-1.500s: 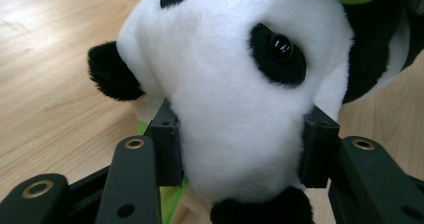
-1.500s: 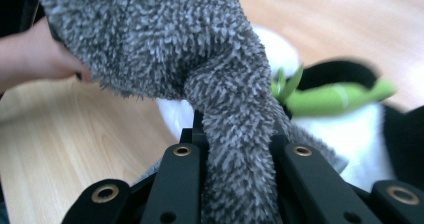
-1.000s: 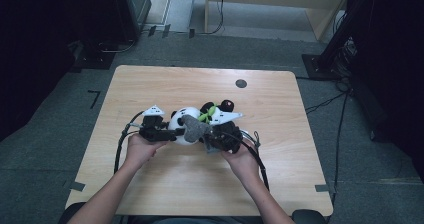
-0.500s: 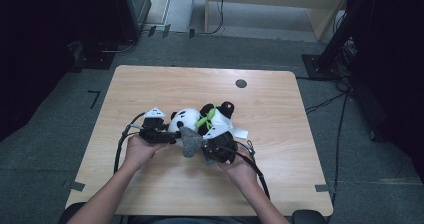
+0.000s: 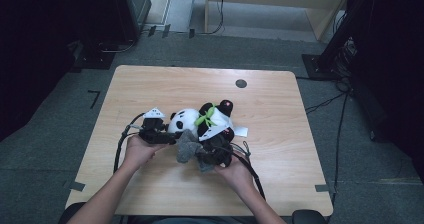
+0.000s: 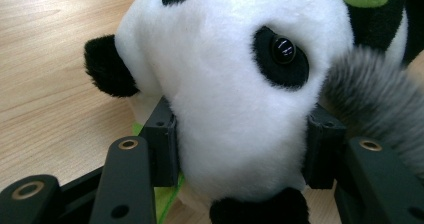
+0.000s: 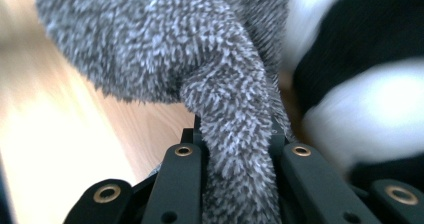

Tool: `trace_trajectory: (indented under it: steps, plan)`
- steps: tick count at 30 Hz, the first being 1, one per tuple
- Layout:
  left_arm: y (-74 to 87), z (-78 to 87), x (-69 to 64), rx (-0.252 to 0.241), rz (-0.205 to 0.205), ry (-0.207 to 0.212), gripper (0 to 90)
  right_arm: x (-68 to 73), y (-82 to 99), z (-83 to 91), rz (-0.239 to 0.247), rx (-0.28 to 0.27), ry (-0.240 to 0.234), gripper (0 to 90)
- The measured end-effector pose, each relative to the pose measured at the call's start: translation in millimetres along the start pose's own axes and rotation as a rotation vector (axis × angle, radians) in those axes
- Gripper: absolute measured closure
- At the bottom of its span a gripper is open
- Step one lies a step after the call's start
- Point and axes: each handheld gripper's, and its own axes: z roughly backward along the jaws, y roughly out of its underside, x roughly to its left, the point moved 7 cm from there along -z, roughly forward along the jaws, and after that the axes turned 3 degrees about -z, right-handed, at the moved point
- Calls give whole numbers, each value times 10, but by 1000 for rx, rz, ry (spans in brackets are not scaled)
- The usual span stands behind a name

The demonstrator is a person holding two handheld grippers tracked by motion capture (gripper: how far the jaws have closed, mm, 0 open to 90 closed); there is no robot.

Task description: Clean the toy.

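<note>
A black and white panda plush (image 5: 187,121) with a green bow lies on the wooden table (image 5: 150,84). My left gripper (image 5: 167,135) is shut on its white head (image 6: 225,84), with both pads (image 6: 162,144) pressed into the fur. Those jaws have just been opening a little, with the head still between them. My right gripper (image 5: 204,156) is shut on a fuzzy grey cloth (image 5: 186,146), which bunches out past the jaws (image 7: 165,49). That cloth lies against the panda's side (image 6: 375,99). The panda's black and white body (image 7: 360,109) is blurred at the right of the right gripper view.
A small black round mark (image 5: 241,83) sits near the table's far edge. A white tag (image 5: 240,131) sticks out at the panda's right. Cables (image 5: 325,104) run over the floor to the right of the table.
My right gripper has drawn the grey cloth a little left and toward the person's side. The left gripper has stayed on the panda's head.
</note>
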Motion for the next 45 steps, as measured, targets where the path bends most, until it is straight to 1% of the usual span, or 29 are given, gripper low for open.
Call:
trace_trajectory:
  steps: [3, 5, 6, 8, 10, 12, 16, 19, 20, 23, 25, 31, 34, 37, 39, 40, 42, 45]
  plan:
    - [5, 0, -13, 1, -3, -5, 459, 28, -157, 228, 4, -93, 16, 785]
    - [5, 1, -22, 2, -3, -5, 459, 10, -264, 346, 9, -155, 48, 784]
    - [8, 2, -27, 5, -7, -6, 458, -13, -307, 381, 16, -179, 73, 783]
    - [12, 2, -42, 6, -13, -12, 457, -77, -356, 393, 2, -198, 111, 778]
    - [15, 2, -56, 9, -19, -12, 456, -133, -379, 334, -28, -208, 132, 774]
    - [15, 0, -65, 11, -20, -13, 455, -153, -368, 230, -43, -193, 133, 772]
    - [24, 0, -74, 21, -27, -13, 454, -90, -302, -3, -1, -140, 119, 780]
    - [32, -1, -60, 25, -22, -10, 455, -51, -218, -133, 20, -104, 111, 783]
    - [33, -1, -56, 25, -19, -8, 455, -51, -190, -157, 23, -97, 110, 784]
    - [30, -1, -48, 22, -8, -1, 454, -70, -105, -208, 11, -68, 89, 788]
    - [31, 1, -43, 25, -9, 1, 454, -86, -42, -251, 8, -32, 91, 788]
    - [26, 4, -35, 27, -4, 9, 453, -126, 85, -336, -5, 36, 85, 786]
    - [22, 4, -32, 24, 0, 14, 452, -151, 157, -381, -1, 78, 95, 786]
    - [21, 6, -34, 27, -10, 7, 450, -156, 193, -395, -5, 103, 93, 784]
    - [19, 5, -38, 26, -21, 0, 448, -142, 189, -367, -7, 114, 87, 784]
    - [18, 6, -37, 25, -19, 0, 447, -130, 181, -343, -2, 115, 90, 784]
    - [17, 6, -33, 22, -10, 3, 446, -90, 151, -282, 8, 103, 79, 784]
    - [19, 6, -36, 23, -14, 3, 445, -11, 39, -125, 15, 44, 54, 784]
